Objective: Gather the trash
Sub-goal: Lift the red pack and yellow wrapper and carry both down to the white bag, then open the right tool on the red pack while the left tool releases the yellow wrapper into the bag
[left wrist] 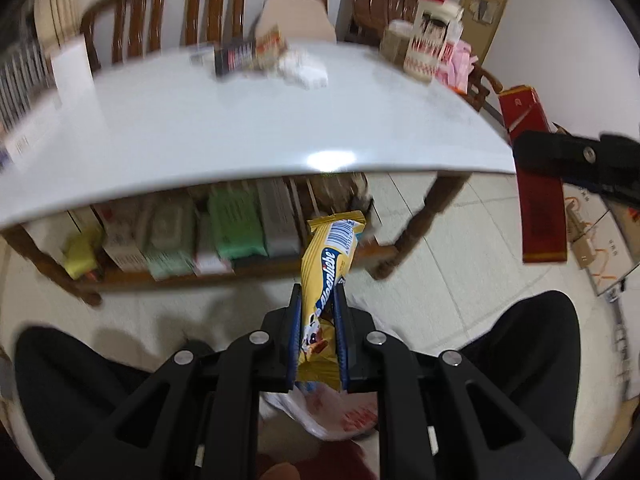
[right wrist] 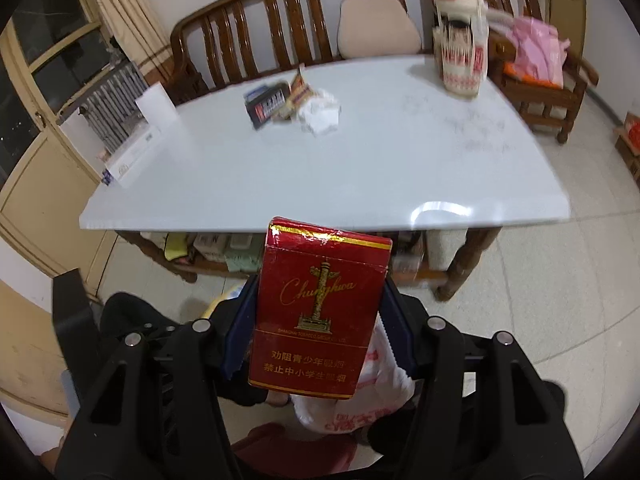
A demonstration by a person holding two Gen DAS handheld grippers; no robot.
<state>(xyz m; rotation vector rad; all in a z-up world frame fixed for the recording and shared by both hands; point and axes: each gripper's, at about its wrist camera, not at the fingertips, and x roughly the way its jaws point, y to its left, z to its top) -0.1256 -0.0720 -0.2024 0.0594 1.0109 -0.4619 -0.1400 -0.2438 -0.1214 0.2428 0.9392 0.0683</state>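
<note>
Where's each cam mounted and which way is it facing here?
Left wrist: sits on the left hand-held gripper, angled down over the person's dark-trousered knees at the white table; yellow wrapper clamped.
Right wrist: sits on the right hand-held gripper, same downward tilt, red cigarette pack clamped, knees below.
Shared: table, wooden bench, white plastic bag underneath, leftover trash.

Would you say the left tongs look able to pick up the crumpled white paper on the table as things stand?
Probably not yet: the left tongs are shut on a yellow snack wrapper, and the crumpled white paper lies far across the table. Nothing else blocks the way.
</note>
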